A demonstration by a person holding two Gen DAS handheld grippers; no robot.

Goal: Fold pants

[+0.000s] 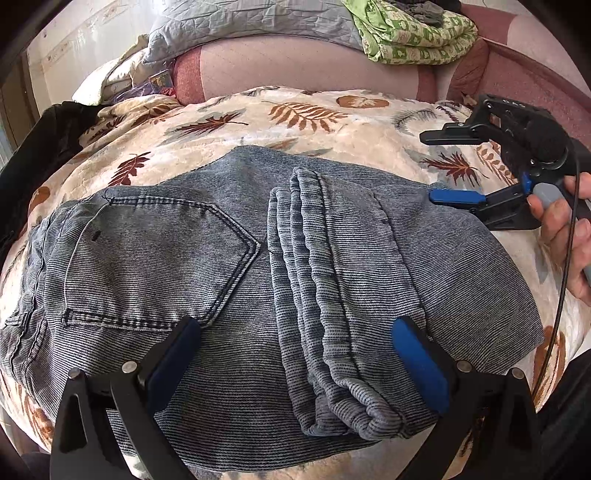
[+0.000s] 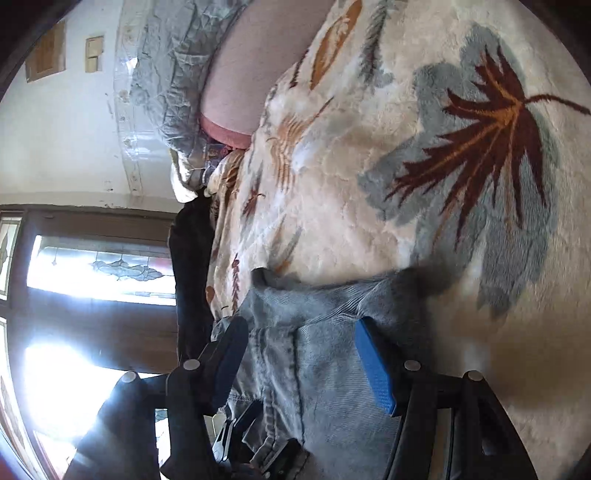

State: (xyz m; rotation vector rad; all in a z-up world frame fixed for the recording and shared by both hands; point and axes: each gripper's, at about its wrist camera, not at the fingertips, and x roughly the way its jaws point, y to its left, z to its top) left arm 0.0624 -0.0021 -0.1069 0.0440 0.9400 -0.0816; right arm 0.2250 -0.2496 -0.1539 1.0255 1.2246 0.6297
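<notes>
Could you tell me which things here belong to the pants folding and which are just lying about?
Part of the job:
- denim pants, partly folded on the leaf-print blanket
- left claw, open over the pants
- right claw, open at the pants' edge

Lying about:
- green patterned cloth
- grey quilt
- dark garment

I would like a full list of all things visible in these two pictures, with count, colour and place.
pants: one, grey-blue denim, folded, lying on the blanket
blanket: one, cream with brown and grey leaves, covering the bed
quilt: one, pale grey-blue, piled at the back
green cloth: one, green and white print, at the back right
dark garment: one, black, at the left edge of the bed
window: patterned glass, bright, in the right wrist view
left gripper: black, blue pads, open over the pants
right gripper: black, blue pads, open at the pants' right edge
hand: one, holding the right gripper
</notes>
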